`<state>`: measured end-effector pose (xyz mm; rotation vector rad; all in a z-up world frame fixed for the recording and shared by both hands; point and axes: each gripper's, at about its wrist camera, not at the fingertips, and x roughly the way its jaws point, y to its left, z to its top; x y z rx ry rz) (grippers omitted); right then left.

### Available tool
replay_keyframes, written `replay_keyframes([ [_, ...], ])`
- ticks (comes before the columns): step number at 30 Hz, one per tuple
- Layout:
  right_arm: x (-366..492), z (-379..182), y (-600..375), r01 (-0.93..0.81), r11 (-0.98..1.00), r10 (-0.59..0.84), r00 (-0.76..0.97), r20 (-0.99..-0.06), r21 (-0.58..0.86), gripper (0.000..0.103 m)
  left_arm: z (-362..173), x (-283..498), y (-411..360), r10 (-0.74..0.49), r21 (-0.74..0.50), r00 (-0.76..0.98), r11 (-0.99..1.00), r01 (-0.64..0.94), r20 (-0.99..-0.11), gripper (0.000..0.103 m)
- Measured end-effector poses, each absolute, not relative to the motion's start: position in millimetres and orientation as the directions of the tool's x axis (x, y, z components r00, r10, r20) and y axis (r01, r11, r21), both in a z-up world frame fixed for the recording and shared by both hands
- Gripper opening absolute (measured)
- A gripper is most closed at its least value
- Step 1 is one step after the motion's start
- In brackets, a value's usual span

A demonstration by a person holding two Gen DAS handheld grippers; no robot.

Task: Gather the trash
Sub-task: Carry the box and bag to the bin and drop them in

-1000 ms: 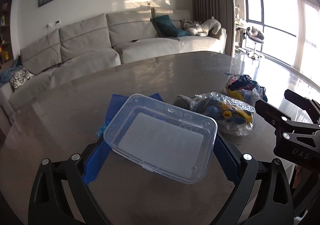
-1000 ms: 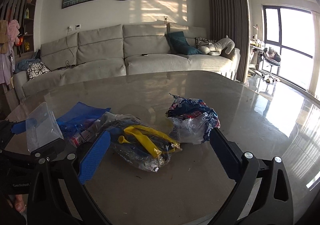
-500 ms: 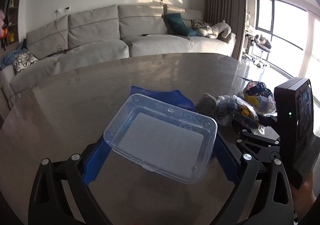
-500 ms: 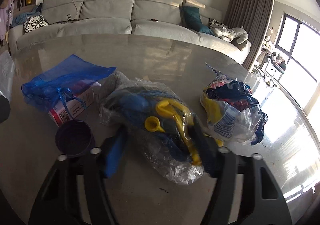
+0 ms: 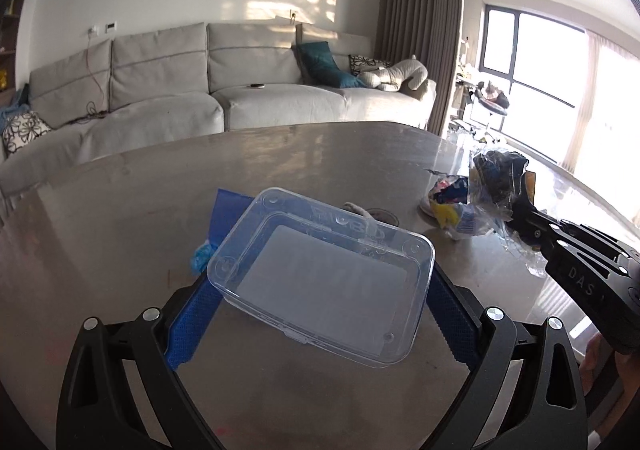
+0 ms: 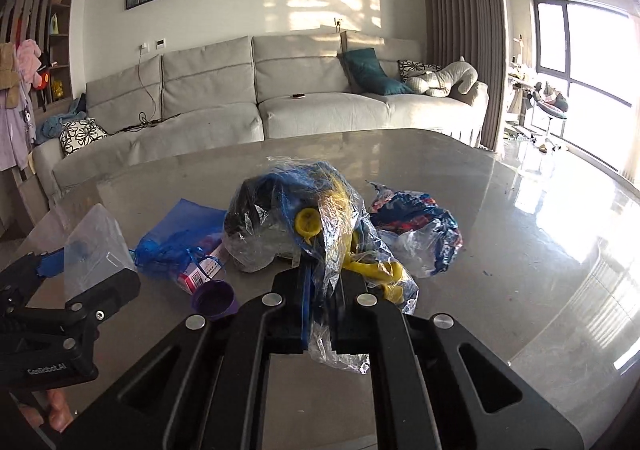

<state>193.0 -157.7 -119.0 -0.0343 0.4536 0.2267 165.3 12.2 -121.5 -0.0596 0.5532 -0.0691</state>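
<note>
Above the glossy grey stone tabletop (image 6: 500, 250), the right tongs (image 6: 320, 290) are now clenched on the crinkly clear plastic bag of blue and yellow scraps (image 6: 296, 226) and have lifted it, where half a second ago it lay flat between spread fingers; one piece of trash looks collected. Opposite, the left tongs (image 5: 320, 282) still grasp the rigid, rounded clear plastic box (image 5: 324, 278), likely the receptacle. A soft blue mesh pouch (image 6: 176, 246) and a second crumpled wrapper bundle (image 6: 416, 234) remain down.

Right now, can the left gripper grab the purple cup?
Probably not. The left gripper is already shut on the clear box, so its jaws are full; the purple cup sits free on the table.
</note>
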Motion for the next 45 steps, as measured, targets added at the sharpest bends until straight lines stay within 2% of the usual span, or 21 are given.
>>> replay_keyframes([
  [9,127.4,-112.5,-216.3,-0.058,0.998,0.048,0.902,-0.43,-0.009,0.008,-116.6,141.8,-56.3,-0.272,-0.09,0.826,0.961,0.263,-0.494,0.094],
  [14,98.7,-117.6,-252.7,0.072,0.997,-0.061,0.905,-0.421,0.011,0.008,-128.1,128.5,-101.4,-0.45,-0.157,0.742,0.888,0.433,-0.497,0.094],
  [17,81.2,-124.7,-273.0,0.143,0.989,-0.119,0.897,-0.426,0.025,0.008,-140.5,121.7,-131.5,-0.506,-0.157,0.69,0.849,0.505,-0.518,0.094],
  [24,54.8,-146.0,-314.7,0.265,0.963,-0.215,0.86,-0.462,0.046,0.008,-161.2,106.4,-192.6,-0.554,-0.105,0.61,0.783,0.613,-0.567,0.094],
  [29,41.2,-156.2,-334.2,0.329,0.943,-0.268,0.839,-0.475,0.05,0.008,-176.3,101.8,-231.0,-0.599,-0.116,0.535,0.723,0.681,-0.595,0.094],
  [45,25.2,-187.2,-380.1,0.394,0.915,-0.291,0.79,-0.54,0.083,0.008,-206.9,100.7,-303.5,-0.641,-0.143,0.378,0.609,0.78,-0.668,0.094],
])
